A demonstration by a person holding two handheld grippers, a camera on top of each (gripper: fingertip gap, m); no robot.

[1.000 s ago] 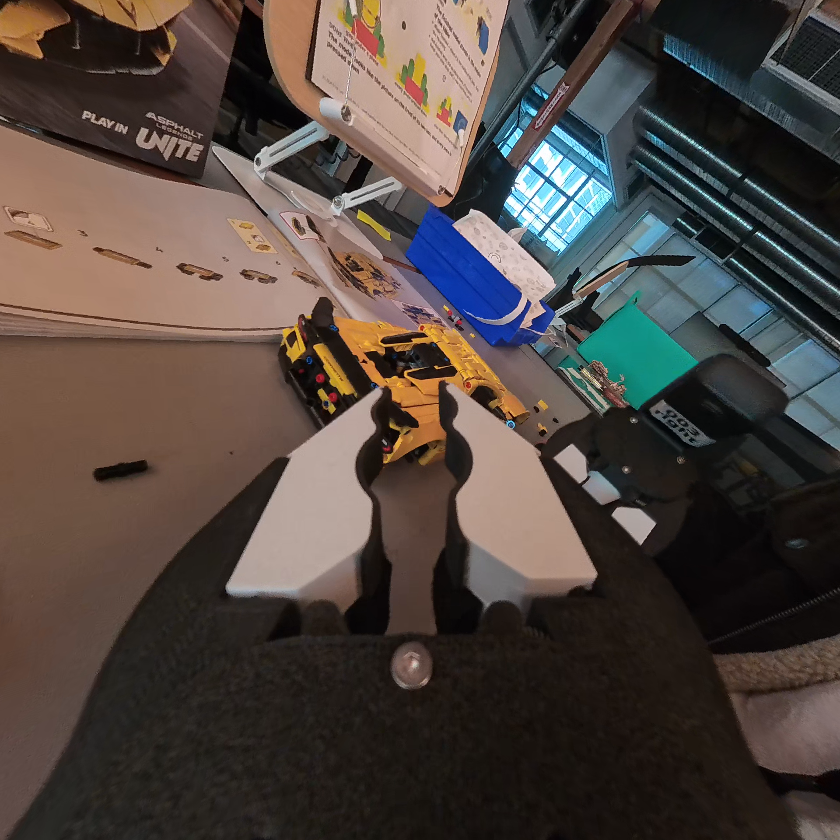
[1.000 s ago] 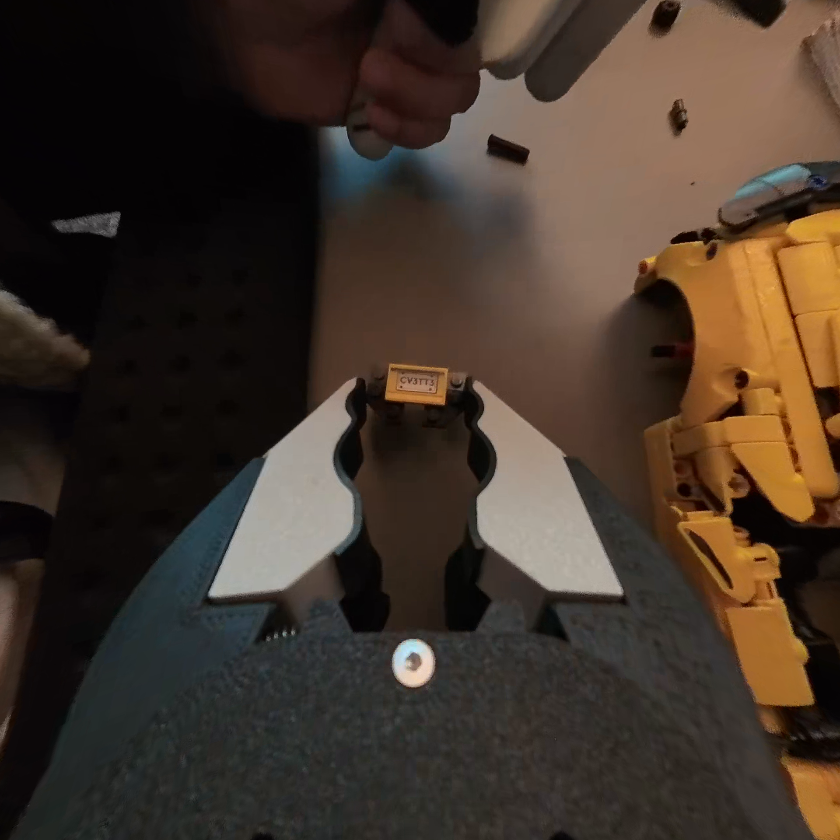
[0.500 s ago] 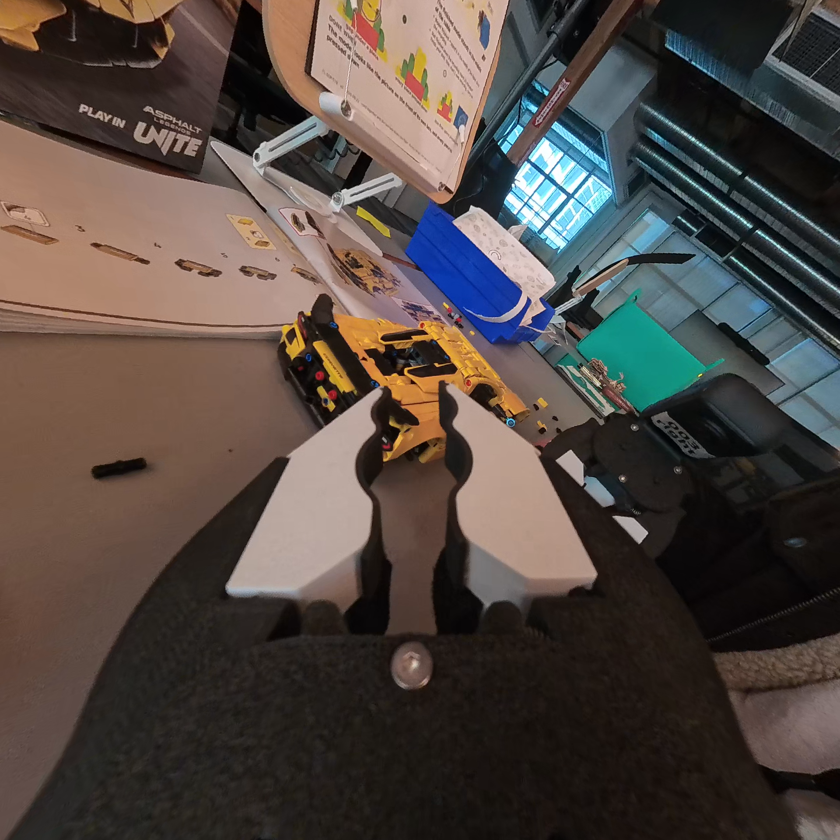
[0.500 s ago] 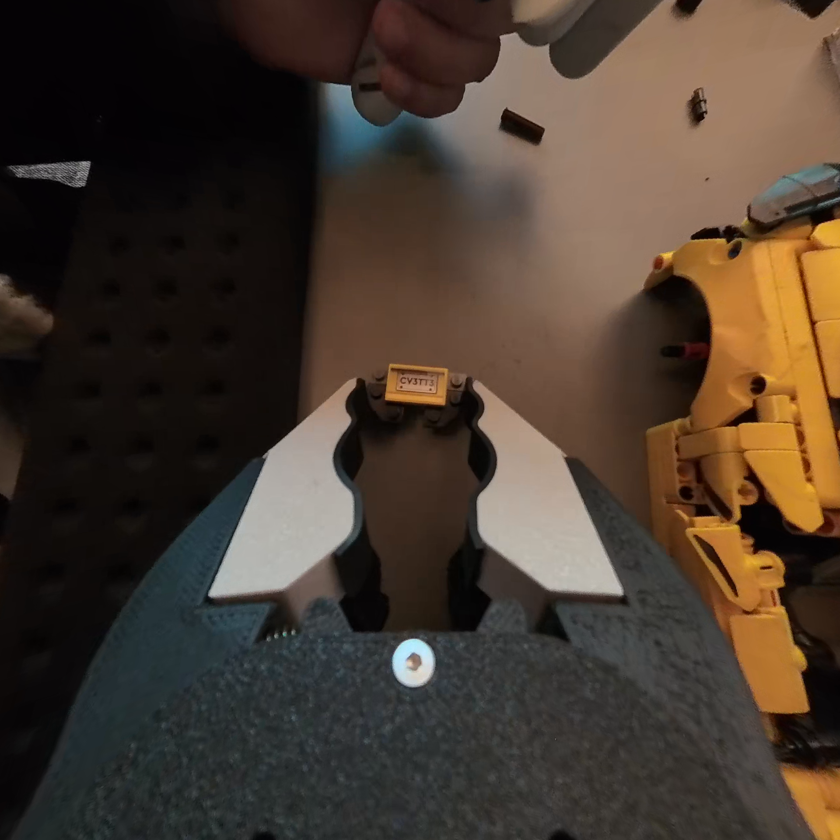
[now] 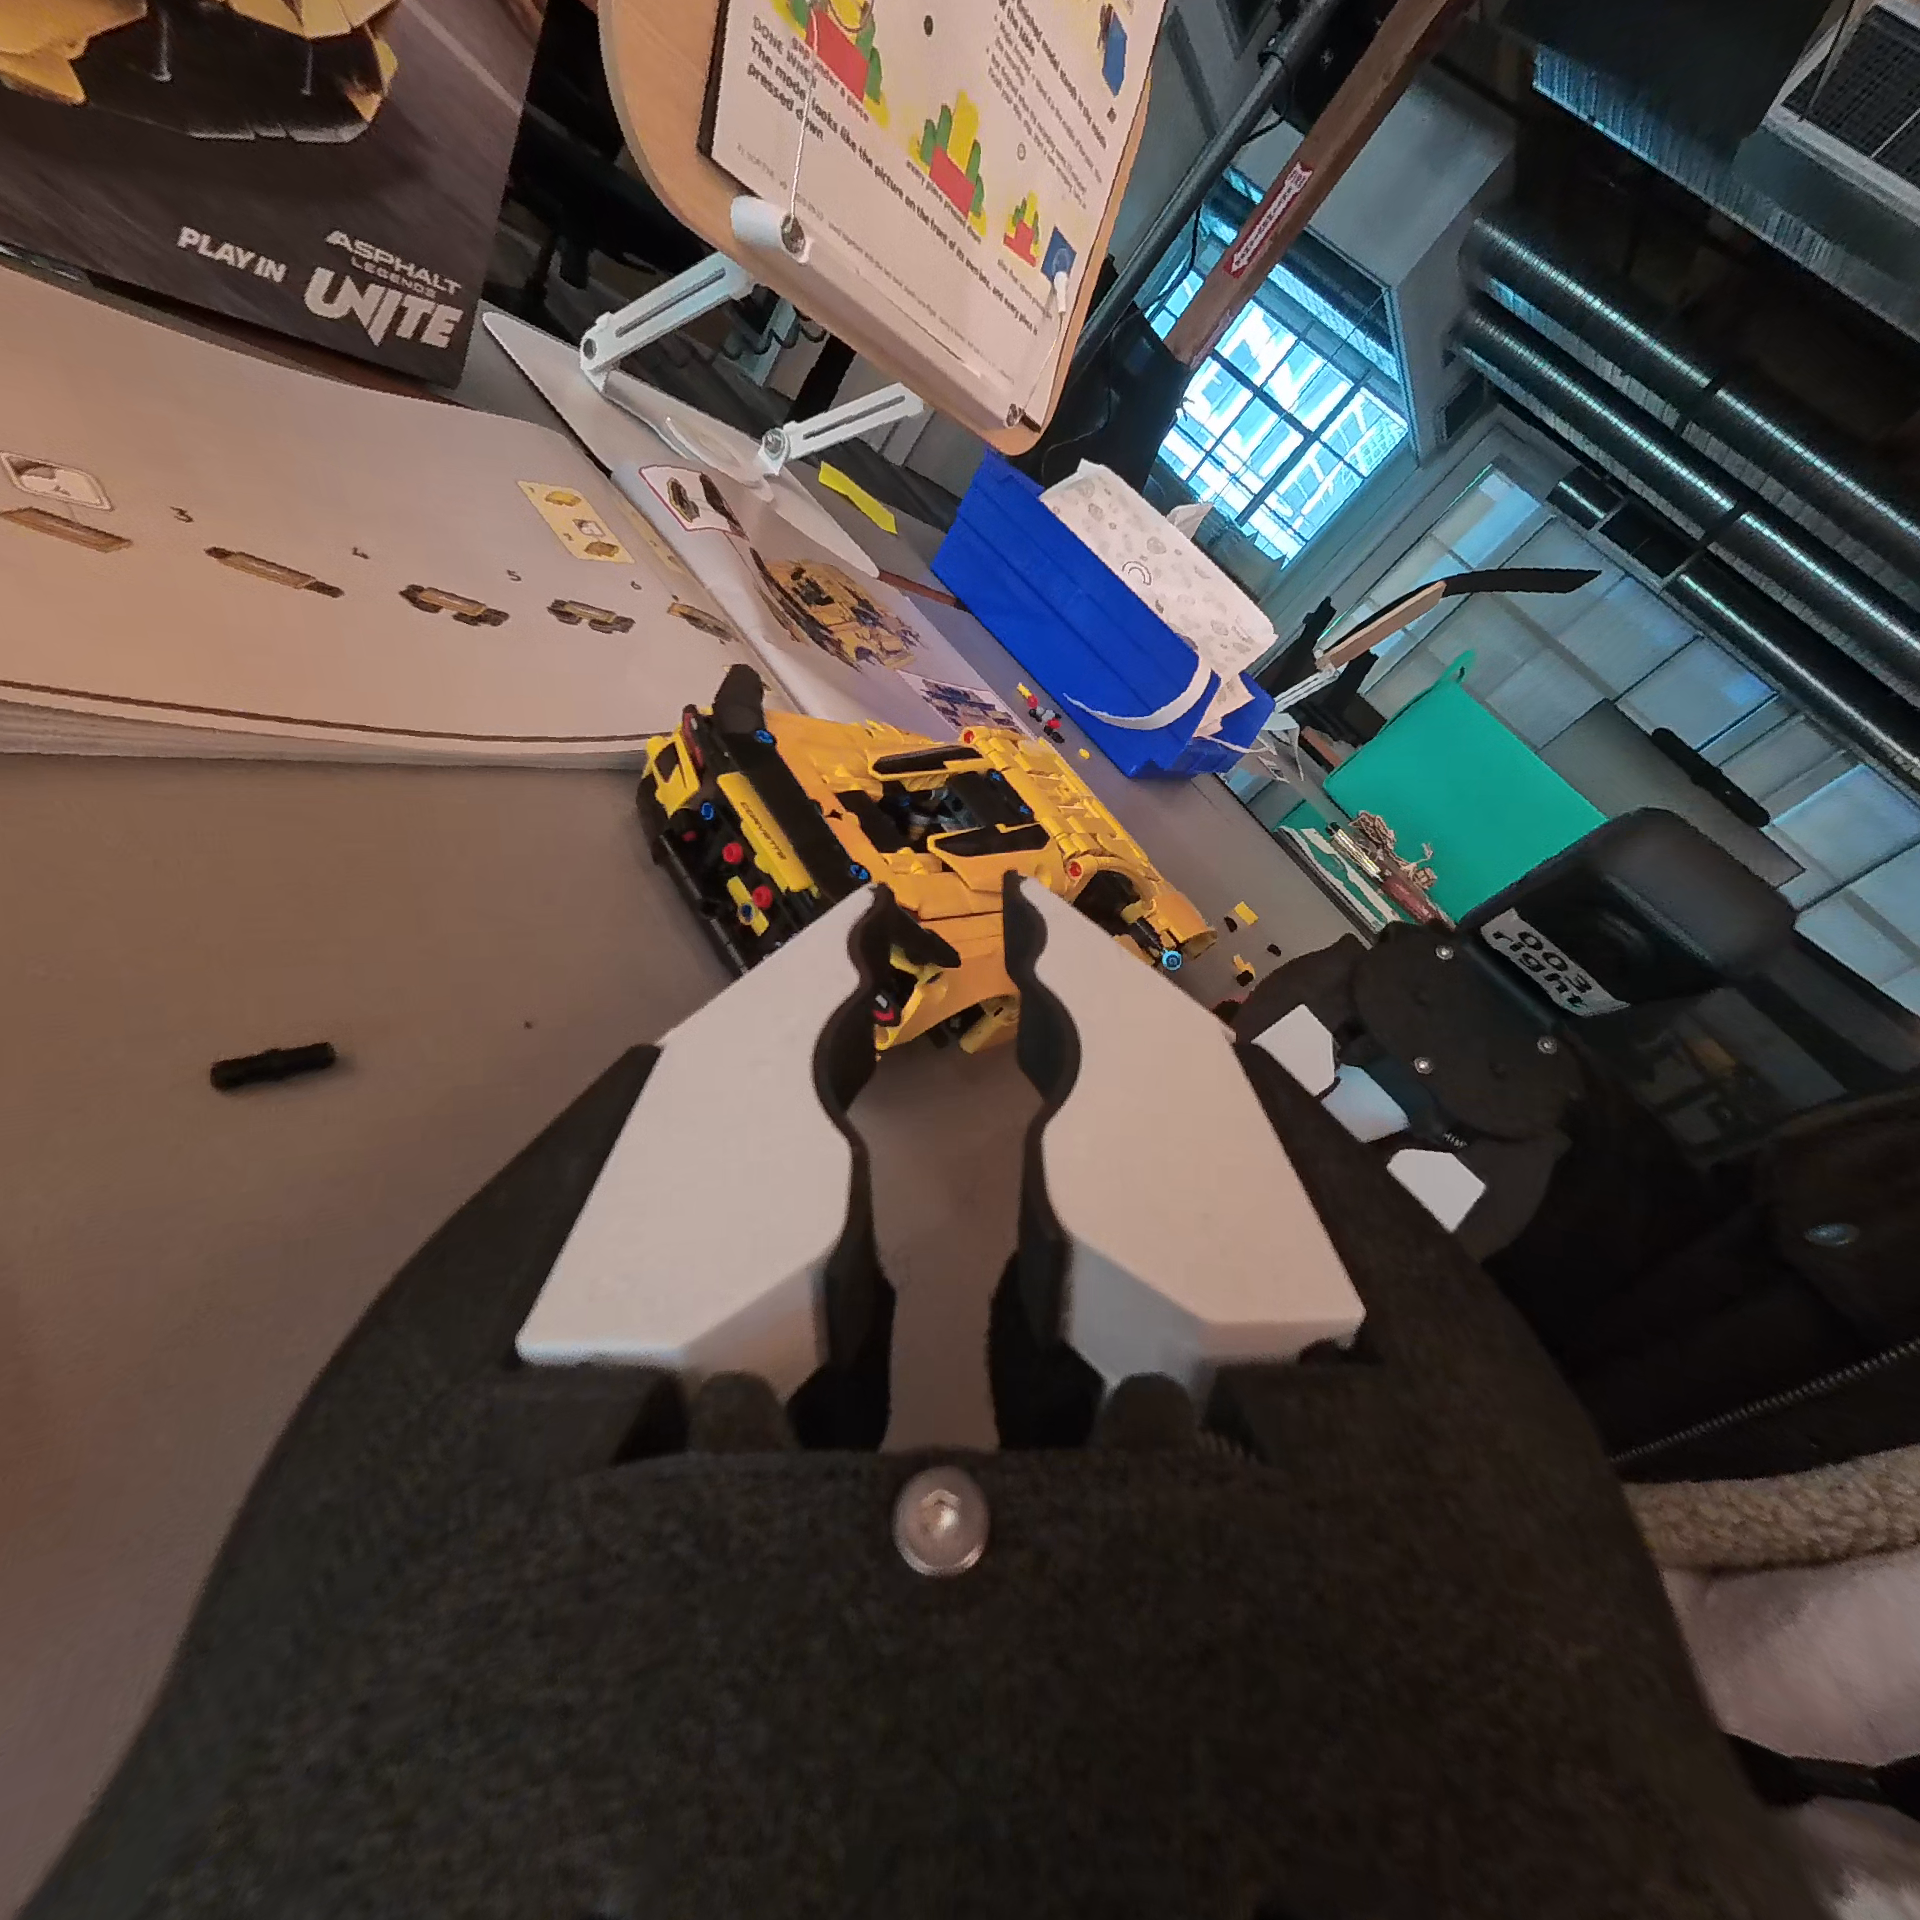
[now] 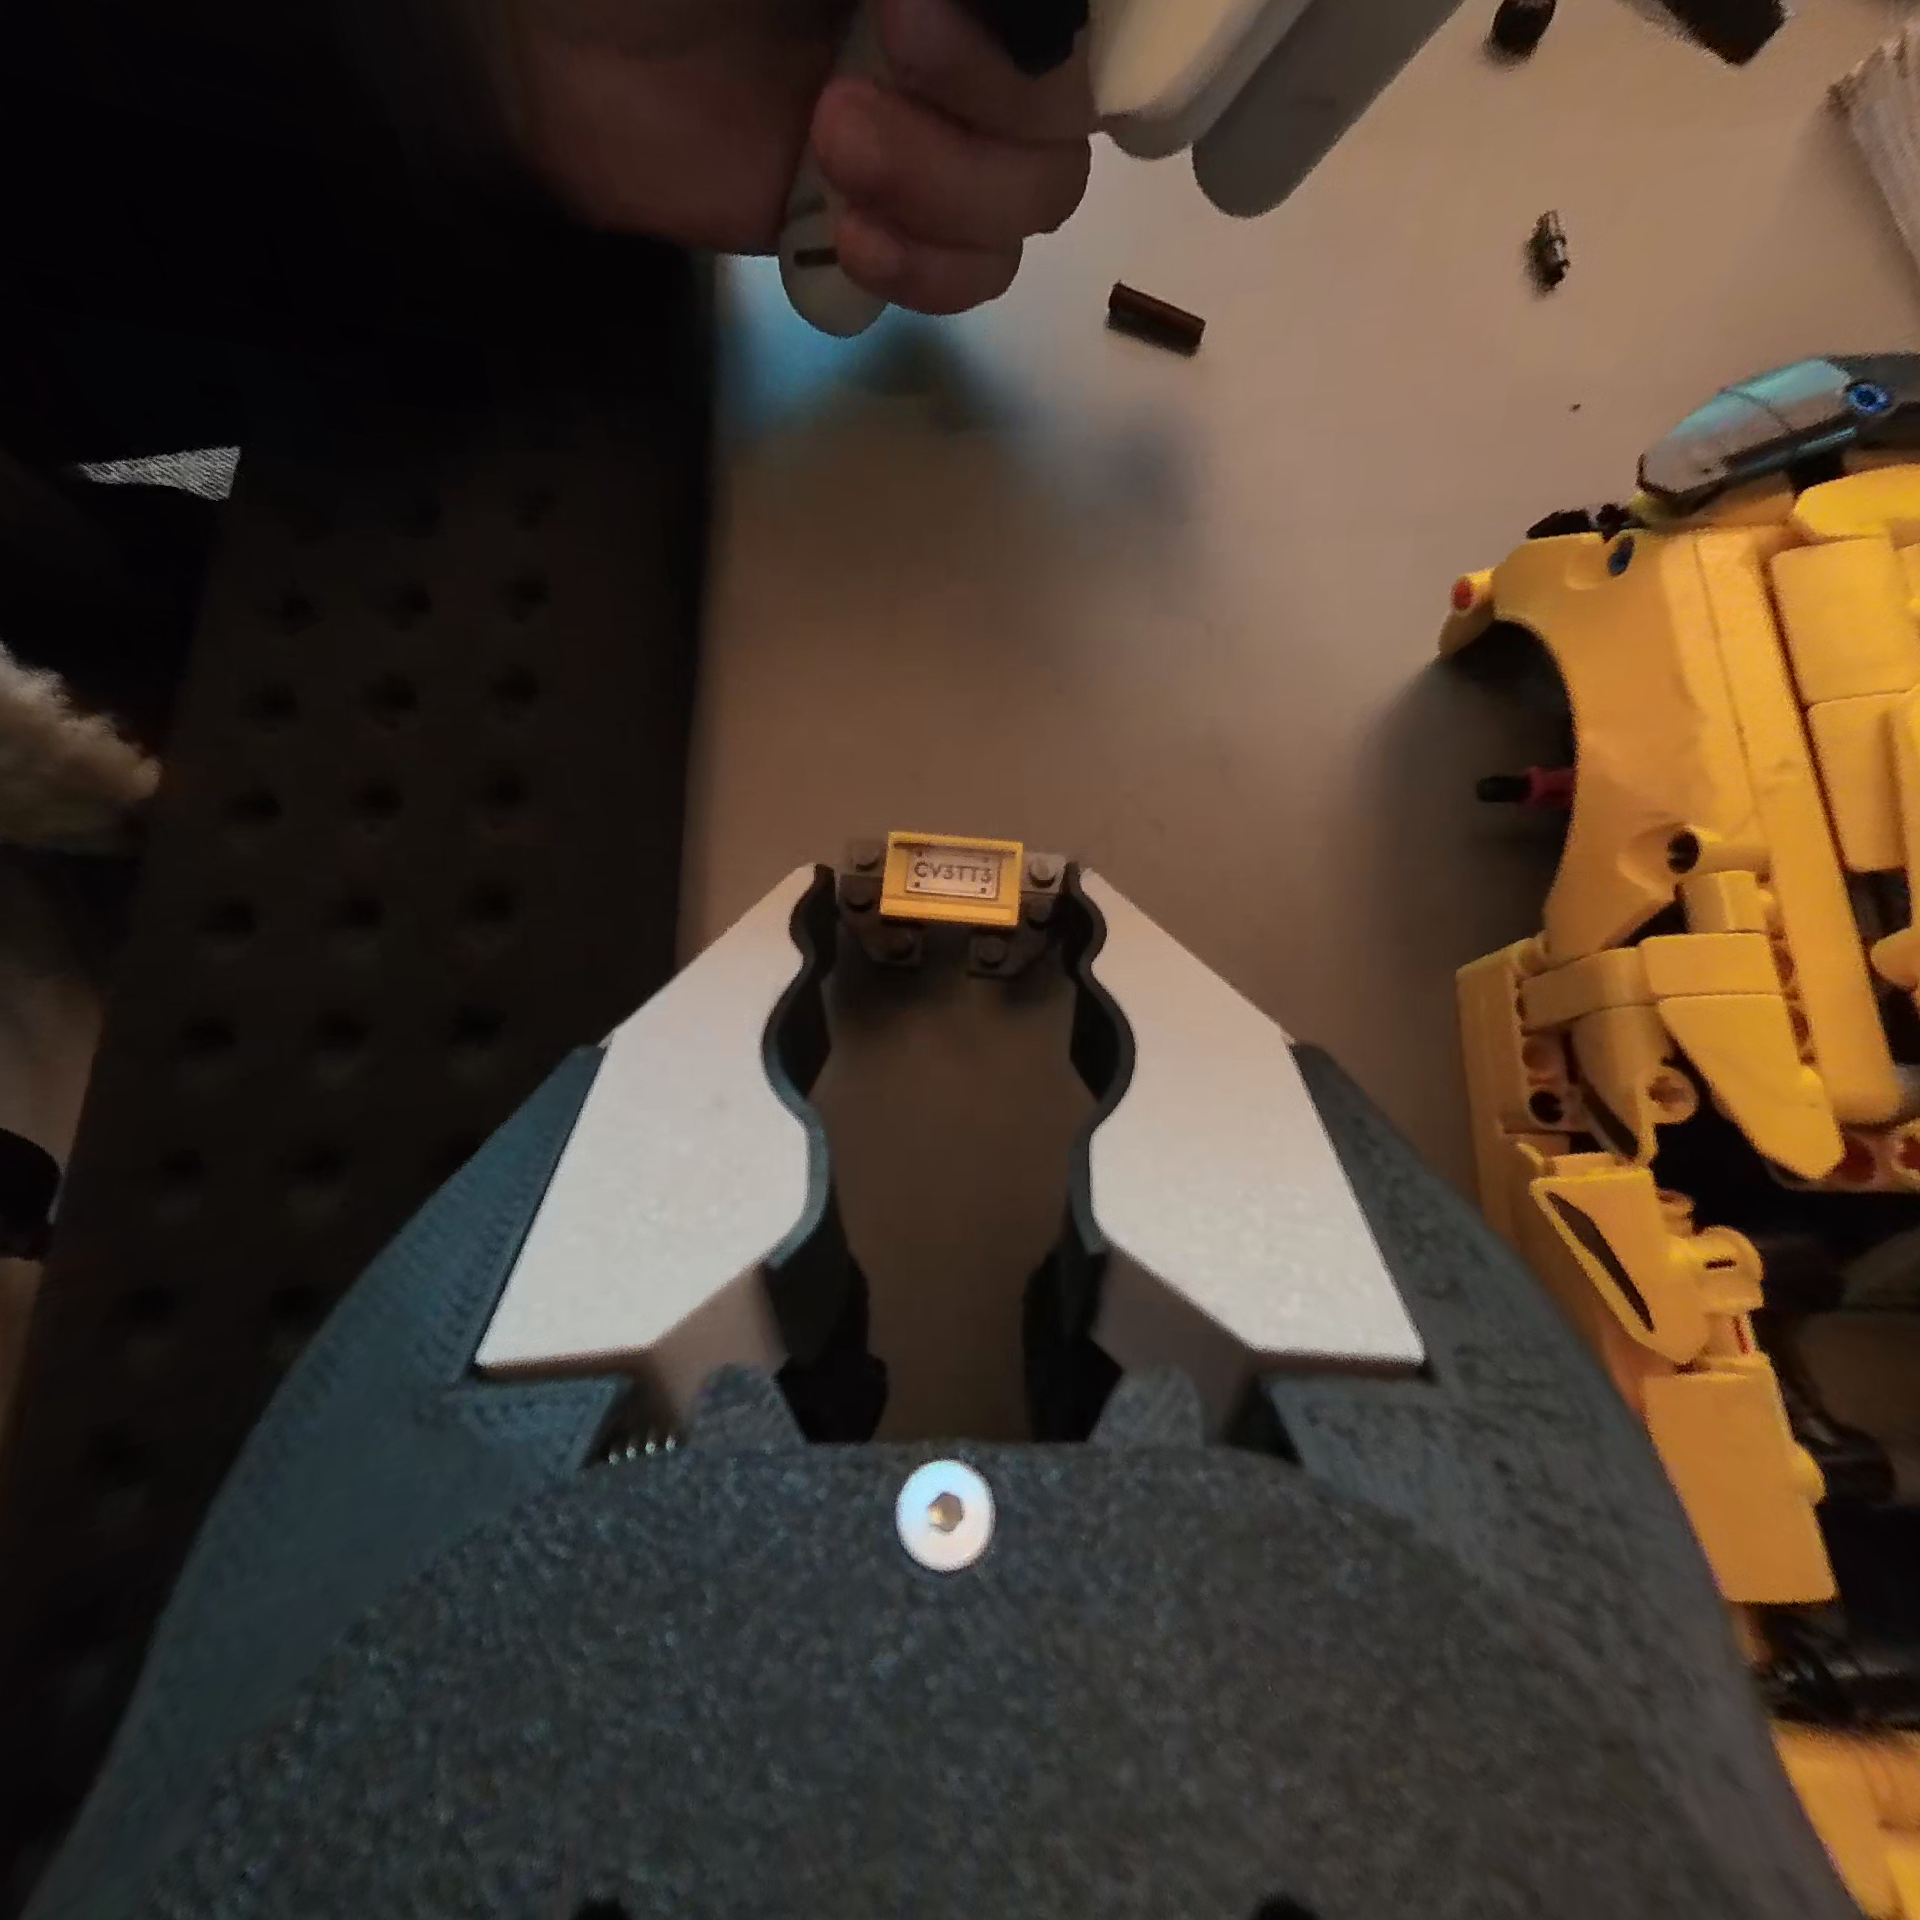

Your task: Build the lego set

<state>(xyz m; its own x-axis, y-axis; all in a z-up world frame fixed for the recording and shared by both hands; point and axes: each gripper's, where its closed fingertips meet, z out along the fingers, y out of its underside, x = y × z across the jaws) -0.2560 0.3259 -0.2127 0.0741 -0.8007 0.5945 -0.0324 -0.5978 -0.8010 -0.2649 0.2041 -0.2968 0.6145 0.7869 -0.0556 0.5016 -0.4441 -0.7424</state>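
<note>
The partly built yellow lego car (image 5: pixel 914 831) stands on the grey table just beyond my left gripper (image 5: pixel 940 909). The left gripper's white fingers stand a narrow gap apart with nothing between them. My right gripper (image 6: pixel 951 914) is shut on a small dark grey lego piece with a yellow plate tile (image 6: pixel 951 881), held at the fingertips above the table. The car's side (image 6: pixel 1704 935) lies to the right of it. The right gripper's black body (image 5: pixel 1455 1039) shows at the right of the left wrist view.
An open instruction booklet (image 5: pixel 312 603) and the set's box (image 5: pixel 260 156) lie at the back left. A board on a white stand (image 5: pixel 914 187) and a blue bin (image 5: pixel 1049 623) stand behind the car. Loose black pins (image 5: pixel 272 1065) (image 6: pixel 1153 317) lie on the table. A hand (image 6: pixel 914 177) holds the left gripper. The left gripper's tips are roughly 15 cm from the right gripper's.
Almost nothing. Both views shift only slightly; the right gripper keeps its hold on the small piece and the left gripper's gap stays the same.
</note>
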